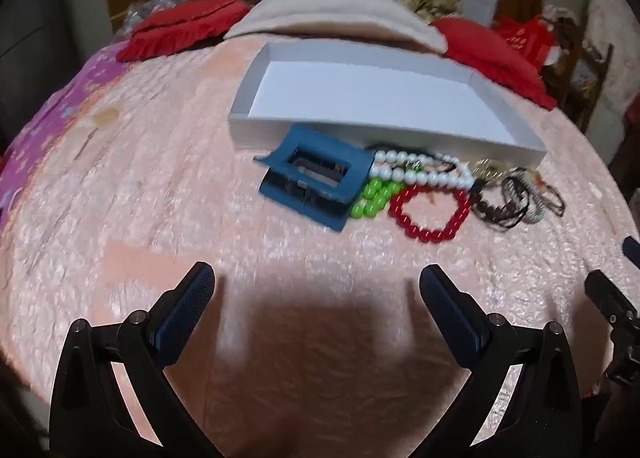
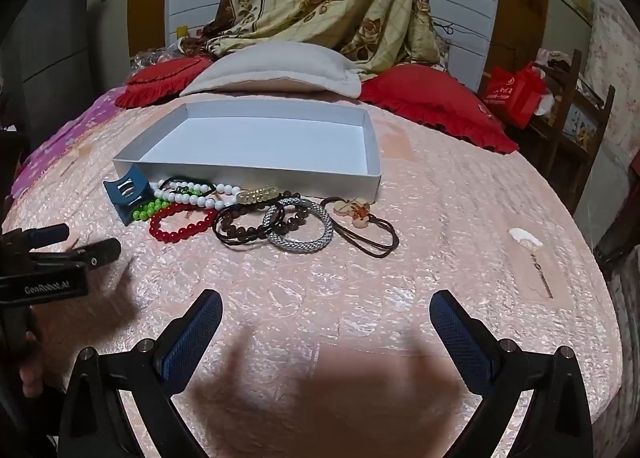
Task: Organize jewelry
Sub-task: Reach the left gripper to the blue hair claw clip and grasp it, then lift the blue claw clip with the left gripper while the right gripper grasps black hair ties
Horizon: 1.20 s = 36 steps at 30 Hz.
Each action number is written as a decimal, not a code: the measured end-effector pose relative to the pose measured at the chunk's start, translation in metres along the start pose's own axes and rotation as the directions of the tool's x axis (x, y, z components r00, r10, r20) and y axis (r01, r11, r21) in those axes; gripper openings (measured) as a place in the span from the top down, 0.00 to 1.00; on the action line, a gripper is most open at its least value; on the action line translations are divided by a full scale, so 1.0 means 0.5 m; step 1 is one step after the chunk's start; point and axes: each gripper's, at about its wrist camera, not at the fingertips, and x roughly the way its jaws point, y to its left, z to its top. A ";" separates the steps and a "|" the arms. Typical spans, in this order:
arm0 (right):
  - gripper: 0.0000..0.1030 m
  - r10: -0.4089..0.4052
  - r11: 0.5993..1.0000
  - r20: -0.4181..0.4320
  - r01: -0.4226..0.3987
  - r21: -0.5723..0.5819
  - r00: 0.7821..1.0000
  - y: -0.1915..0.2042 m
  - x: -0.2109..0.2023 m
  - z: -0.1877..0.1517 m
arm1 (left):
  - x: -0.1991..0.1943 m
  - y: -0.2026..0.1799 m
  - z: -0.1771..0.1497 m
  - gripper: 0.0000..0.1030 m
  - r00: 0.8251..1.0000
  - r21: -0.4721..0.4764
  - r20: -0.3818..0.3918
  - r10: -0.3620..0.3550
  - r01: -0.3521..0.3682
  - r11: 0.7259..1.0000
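Both the left claw [image 1: 316, 282] and the right claw [image 2: 326, 308] are held released above the bed [image 2: 440, 278]. The jewelry pile [image 2: 248, 214] is seen at 12 o'clock, just beside the white tray [image 2: 248, 174].

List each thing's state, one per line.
Box: open, nothing inside.
Hair claw: on the bedspread, against the box.
Red bracelet: on the bedspread, outside the box.
Silver bangle: flat, outside the box.
Left gripper: open, holding nothing.
Right gripper: open, holding nothing.
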 end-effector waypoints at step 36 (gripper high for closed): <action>0.00 -0.025 0.988 -0.037 0.031 0.154 0.999 -0.095 0.022 0.005 | 0.033 0.057 0.100 0.35 0.980 0.056 -0.062 -0.187 0.190 0.980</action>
